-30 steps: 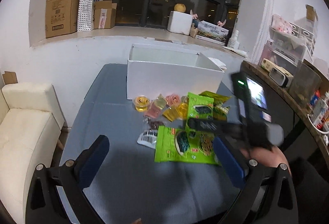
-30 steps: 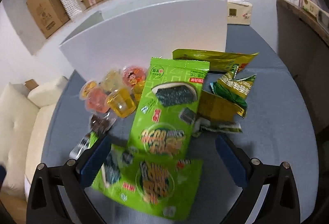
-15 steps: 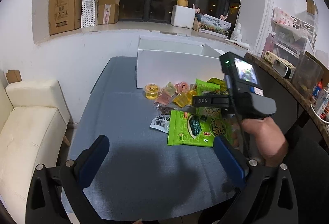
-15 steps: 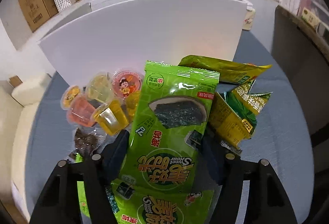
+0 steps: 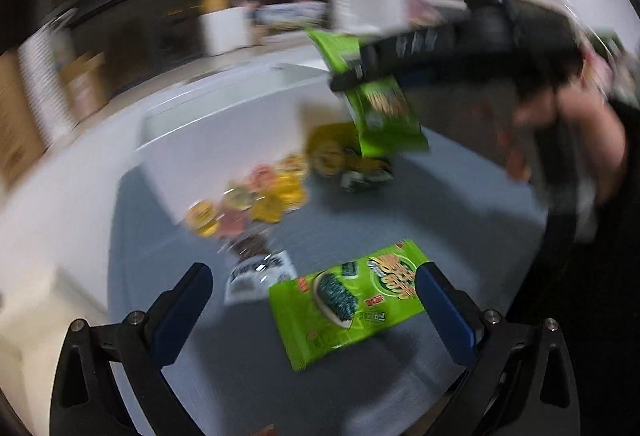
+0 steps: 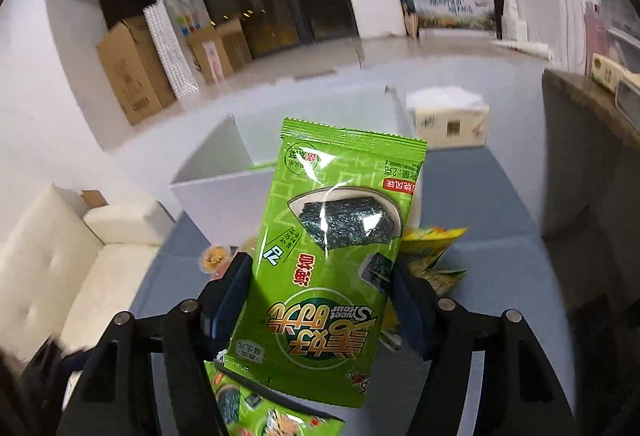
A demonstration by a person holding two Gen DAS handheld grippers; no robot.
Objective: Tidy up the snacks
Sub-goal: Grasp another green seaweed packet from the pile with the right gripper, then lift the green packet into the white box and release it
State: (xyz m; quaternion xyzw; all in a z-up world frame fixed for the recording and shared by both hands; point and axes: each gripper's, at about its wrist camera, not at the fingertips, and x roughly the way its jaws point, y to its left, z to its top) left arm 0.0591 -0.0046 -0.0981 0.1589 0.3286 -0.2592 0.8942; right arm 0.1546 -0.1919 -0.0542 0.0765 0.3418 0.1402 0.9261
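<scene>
Two grippers: each held by a person, over a blue-grey table (image 5: 400, 204).
Left gripper (image 5: 312, 300): jaws spread wide with nothing between the pads, hovering low above the table.
Seaweed pack on table (image 5: 348, 300): green, lying flat just past the left gripper's blue pads (image 5: 444, 312).
Small clear packet (image 5: 256, 272): beside that pack, on its left.
Jelly cups (image 5: 248, 204): a cluster of yellow and pink cups against the white box (image 5: 224, 140).
Right gripper (image 6: 316, 296): pads pressed against both side edges of a second green seaweed pack (image 6: 332, 248), lifted off the table in front of the box.
Yellow-green snack bags (image 6: 432, 256): on the table under the lifted pack, to its right.
Left wrist view: heavily blurred.
</scene>
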